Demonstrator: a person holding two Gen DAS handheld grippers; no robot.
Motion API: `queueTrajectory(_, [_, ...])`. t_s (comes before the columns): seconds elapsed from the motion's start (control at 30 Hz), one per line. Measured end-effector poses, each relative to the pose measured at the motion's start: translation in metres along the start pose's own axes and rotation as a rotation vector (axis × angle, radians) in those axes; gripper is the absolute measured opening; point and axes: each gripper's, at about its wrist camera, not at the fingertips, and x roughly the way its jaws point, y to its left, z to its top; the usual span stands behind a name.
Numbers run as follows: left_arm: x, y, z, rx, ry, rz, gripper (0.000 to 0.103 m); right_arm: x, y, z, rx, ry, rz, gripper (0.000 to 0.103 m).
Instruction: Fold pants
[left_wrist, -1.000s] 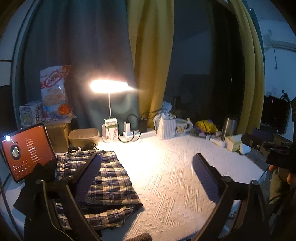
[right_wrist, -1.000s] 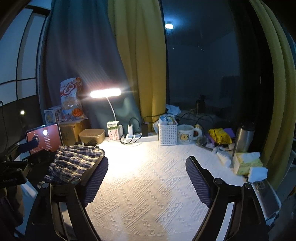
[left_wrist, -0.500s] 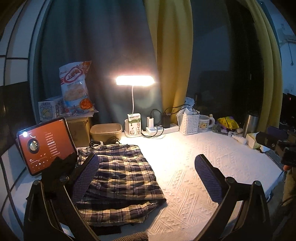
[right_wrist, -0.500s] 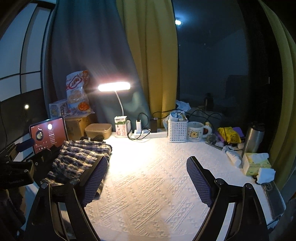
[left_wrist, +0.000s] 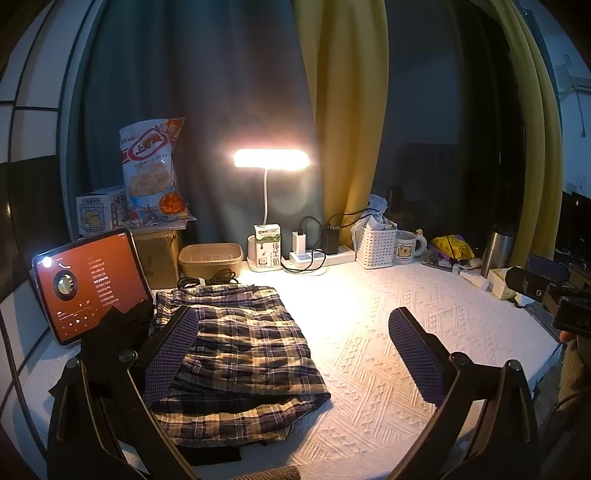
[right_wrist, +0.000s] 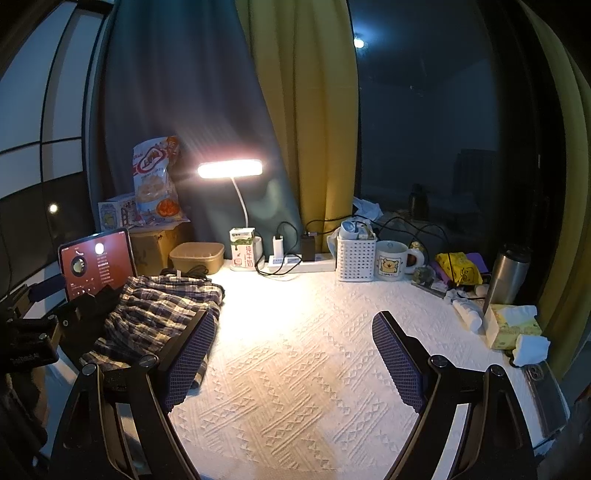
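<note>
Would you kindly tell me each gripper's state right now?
Left gripper: open, holding nothing, above the plaid pants.
Right gripper: open, holding nothing.

Middle of white textured tabletop bare: open lane between plaid pants at left and clutter at right. Tablet stands just beside pants, left. Back edge blocked by lamp, milk carton, power strip, white basket, mug. Right edge: steel tumbler, tissue pack.

navy-and-cream plaid pants; white textured tablecloth; yellow curtain
</note>
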Motion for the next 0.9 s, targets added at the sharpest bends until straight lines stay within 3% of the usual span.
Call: queueTrajectory(0.9, [0.0002, 0.0011, 0.0021, 0.005, 0.000, -0.006, 0.102, 0.0005, -0.0016, -0.0035, 0.001, 0.005, 0.005, 0.089])
